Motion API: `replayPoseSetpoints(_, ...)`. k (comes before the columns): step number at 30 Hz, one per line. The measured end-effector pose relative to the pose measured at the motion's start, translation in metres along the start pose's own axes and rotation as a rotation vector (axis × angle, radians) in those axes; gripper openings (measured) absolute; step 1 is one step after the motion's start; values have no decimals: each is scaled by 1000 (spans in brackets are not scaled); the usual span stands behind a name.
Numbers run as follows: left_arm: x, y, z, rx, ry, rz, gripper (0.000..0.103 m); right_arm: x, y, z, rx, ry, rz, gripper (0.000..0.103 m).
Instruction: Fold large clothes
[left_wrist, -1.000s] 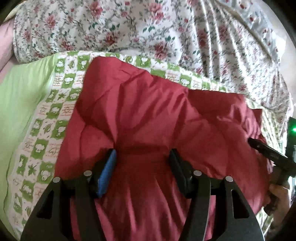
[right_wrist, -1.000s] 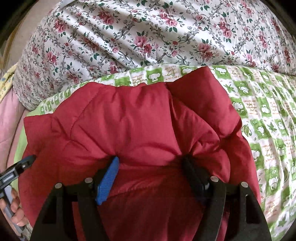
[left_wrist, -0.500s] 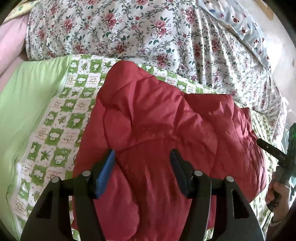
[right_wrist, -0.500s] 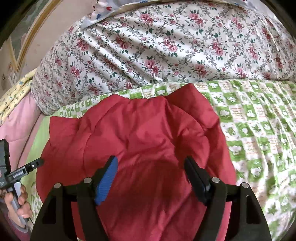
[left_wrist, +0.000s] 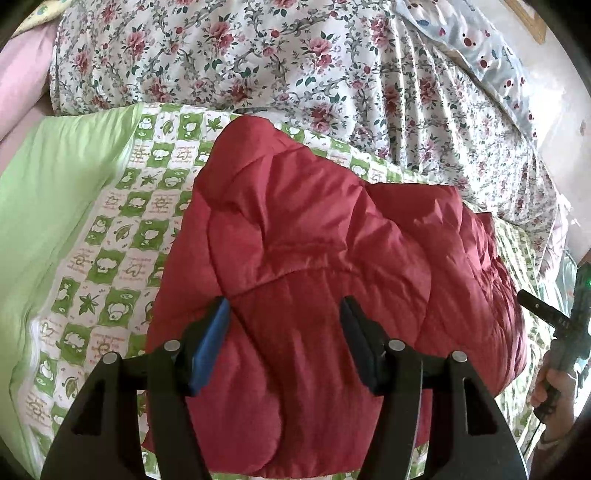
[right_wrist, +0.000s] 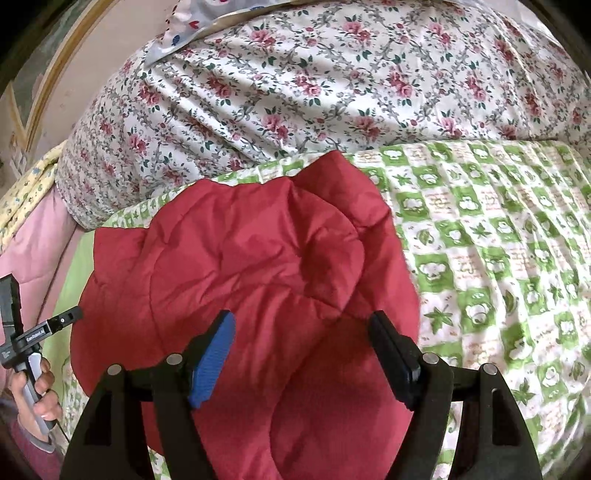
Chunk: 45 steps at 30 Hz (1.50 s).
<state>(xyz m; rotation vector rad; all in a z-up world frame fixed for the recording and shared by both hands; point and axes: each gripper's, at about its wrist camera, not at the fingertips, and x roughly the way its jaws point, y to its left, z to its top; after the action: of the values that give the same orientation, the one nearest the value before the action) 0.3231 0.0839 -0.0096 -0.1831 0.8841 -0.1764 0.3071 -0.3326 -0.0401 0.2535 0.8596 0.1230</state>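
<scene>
A red padded jacket (left_wrist: 314, 280) lies bunched in the middle of both frames on a green checked sheet (right_wrist: 498, 258). The left gripper (left_wrist: 284, 328) and right gripper (right_wrist: 303, 332) hang above it, jaws spread wide, holding nothing. A flowered quilt (left_wrist: 295, 55) fills the top.

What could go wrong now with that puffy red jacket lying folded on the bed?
The red jacket looks puffy and slippery, so its folded bundle may spring open, since both the left gripper and right gripper hang open above it. It also sits on a soft checked quilt, so pressing down might shift or rumple it.
</scene>
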Motion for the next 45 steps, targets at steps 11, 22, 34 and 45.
replayPoseSetpoints(11,-13,33,-4,-47,-20,-24,84,-7,-42,-8,81,23,-13,83)
replayPoseSetpoints(22,34,86,-10,-242,95,-215,84,32,-75,-18,274,141,230,85)
replayPoseSetpoints(34,69,103,-19,-407,148,-387,101,58,-76,-23,370,239,330,91)
replayPoseSetpoints(45,44,74,-8,-308,93,-403,45,51,-74,-24,414,253,410,41)
